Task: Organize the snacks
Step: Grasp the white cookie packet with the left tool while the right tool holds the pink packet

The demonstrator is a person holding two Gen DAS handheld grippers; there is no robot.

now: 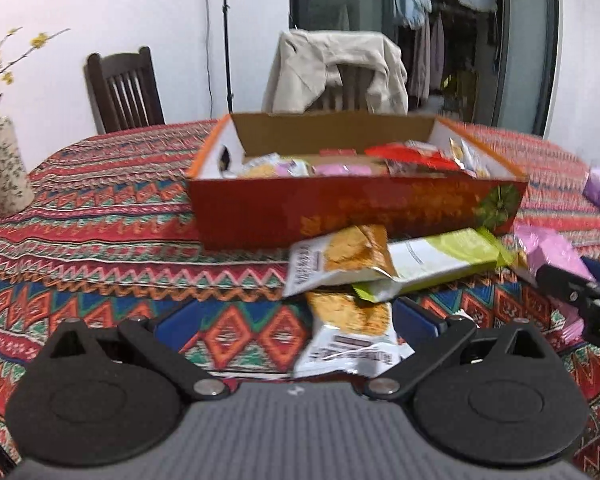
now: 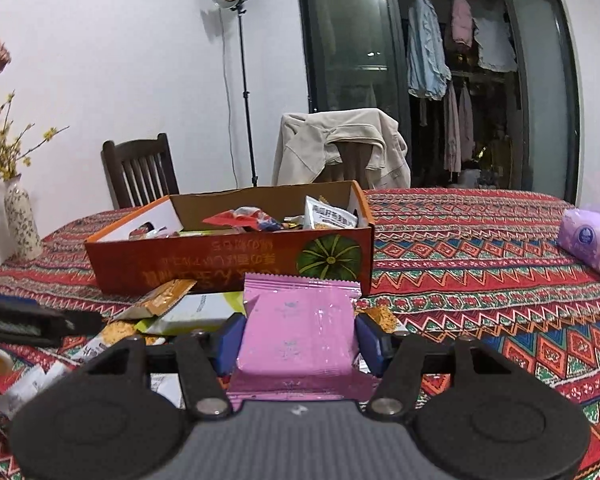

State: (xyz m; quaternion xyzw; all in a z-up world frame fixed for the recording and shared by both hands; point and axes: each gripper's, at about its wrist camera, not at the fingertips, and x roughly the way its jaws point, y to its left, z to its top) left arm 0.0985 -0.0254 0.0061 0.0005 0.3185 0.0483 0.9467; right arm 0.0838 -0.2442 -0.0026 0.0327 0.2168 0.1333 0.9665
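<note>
Gripping a pink snack packet point(image 2: 296, 332) between its blue pads point(image 2: 229, 340), the right gripper point(image 2: 296, 344) holds the packet flat, fingers closed narrow against its two side edges. The red cardboard box point(image 2: 228, 264) lies straight ahead on the far side of the packet, its near wall facing the fingers and its long axis running left to right across the view. That is the relation the coming move probably turns on: the packet must go up over the near wall and forward to land among the snacks already inside.

From the left wrist view, the left gripper point(image 1: 296, 320) hovers with fingers spread wide and nothing clamped. A white-and-orange cracker packet point(image 1: 350, 334) lies between its pads, nearer the right one, long axis pointing away toward the box. Just beyond it a second cracker packet point(image 1: 340, 256) and a green-and-white packet point(image 1: 432, 260) overlap against the box's near wall.

The right hand seems nearer to a drop; the left looks set to close on the near cracker packet. All sits on the patterned tablecloth point(image 1: 100, 240).
</note>
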